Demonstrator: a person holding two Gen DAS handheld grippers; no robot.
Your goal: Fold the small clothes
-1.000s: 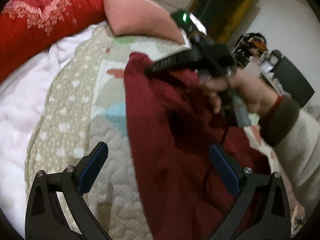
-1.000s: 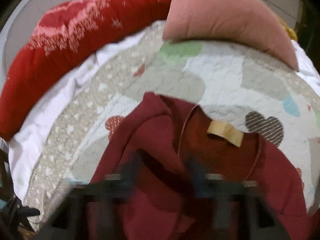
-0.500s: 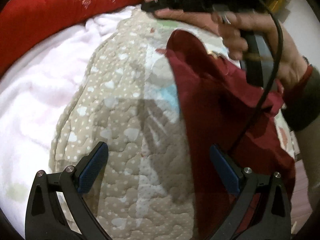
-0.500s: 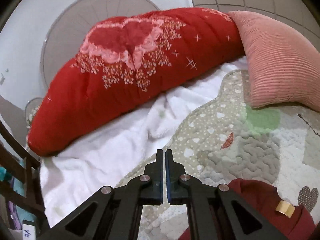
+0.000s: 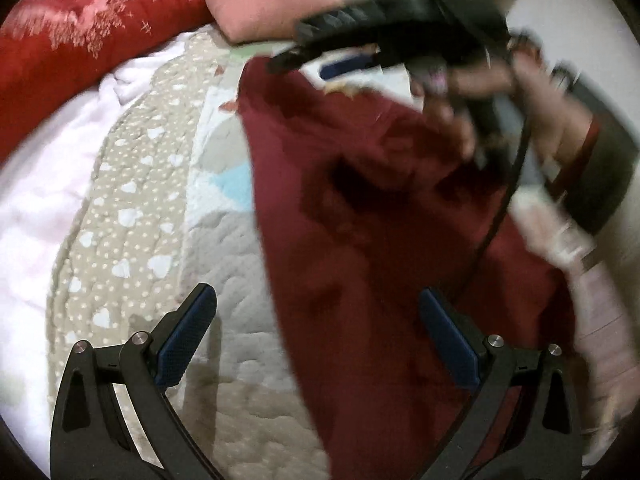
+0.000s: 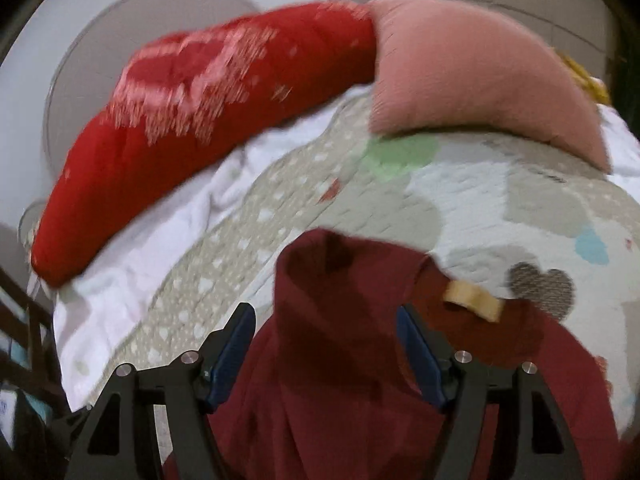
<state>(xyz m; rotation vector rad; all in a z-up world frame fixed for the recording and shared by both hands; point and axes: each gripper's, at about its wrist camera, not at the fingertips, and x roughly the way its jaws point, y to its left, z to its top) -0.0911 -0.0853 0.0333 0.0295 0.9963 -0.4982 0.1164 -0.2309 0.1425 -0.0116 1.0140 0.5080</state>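
A dark red small garment [image 5: 360,216] lies on the patterned quilt [image 5: 152,208]. In the right wrist view the garment [image 6: 340,360] shows its neck opening and a tan label [image 6: 474,300]. My left gripper [image 5: 316,312] is open and empty above the garment's left edge. My right gripper [image 6: 326,336] is open, with its fingers either side of the garment's upper left shoulder. It also shows in the left wrist view [image 5: 348,54], held in a hand above the collar.
A red bolster [image 6: 192,120] and a pink pillow [image 6: 472,80] lie at the head of the bed. A white blanket [image 6: 160,248] lies left of the quilt. A cable [image 5: 508,188] hangs from the right gripper across the garment.
My right gripper was shut and raised toward the pillows half a second ago; it has opened and come down over the garment's shoulder. The left gripper stays open and has shifted slightly.
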